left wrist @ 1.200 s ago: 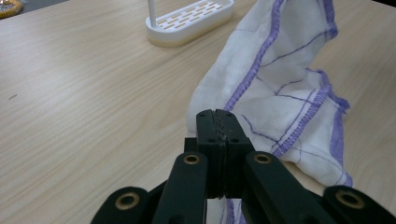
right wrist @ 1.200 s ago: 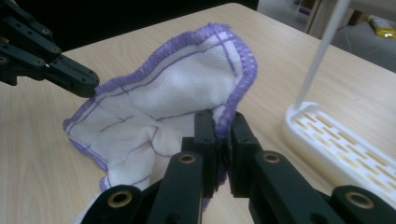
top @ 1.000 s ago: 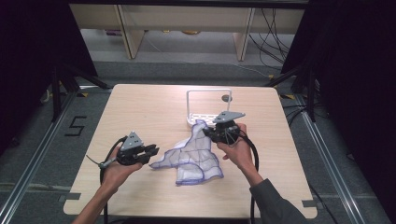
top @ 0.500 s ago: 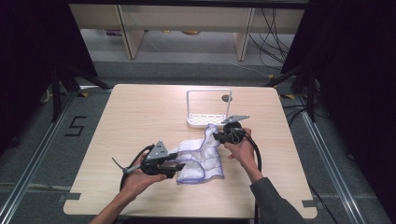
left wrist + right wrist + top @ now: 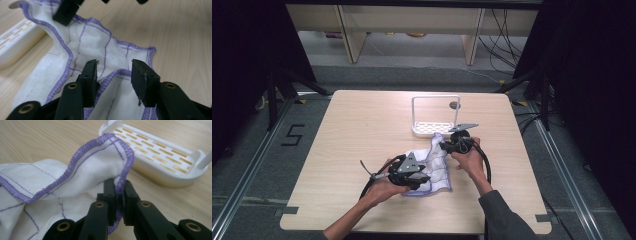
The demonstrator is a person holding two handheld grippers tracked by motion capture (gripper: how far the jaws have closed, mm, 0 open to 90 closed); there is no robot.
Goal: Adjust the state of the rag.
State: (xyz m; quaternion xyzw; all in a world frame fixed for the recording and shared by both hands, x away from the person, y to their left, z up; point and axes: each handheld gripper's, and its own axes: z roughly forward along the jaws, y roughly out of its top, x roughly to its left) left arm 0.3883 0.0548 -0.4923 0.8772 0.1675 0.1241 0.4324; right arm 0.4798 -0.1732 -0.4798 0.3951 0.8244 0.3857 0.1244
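Observation:
A white cloth (image 5: 439, 167) with purple hem and stitched grid lies crumpled on the table's near middle. My right gripper (image 5: 443, 145) is shut on its far corner and holds that corner (image 5: 110, 150) raised beside the rack. My left gripper (image 5: 423, 178) lies low over the near part of the cloth. In the left gripper view its jaws (image 5: 113, 68) stand apart around a purple-hemmed fold (image 5: 117, 73), with the pads clear of the fabric; they have just been closing. The right gripper's fingers (image 5: 66, 11) pinch the cloth farther off.
A white slotted rack (image 5: 422, 131) with an upright wire frame stands just behind the cloth, close to my right gripper; its base (image 5: 160, 176) is right of the raised corner. Bare wooden table extends to the left and right. The table's edges drop off to a dark floor.
My left gripper moved right from the bare table onto the near part of the cloth. The right gripper sank a little with the cloth corner in it.

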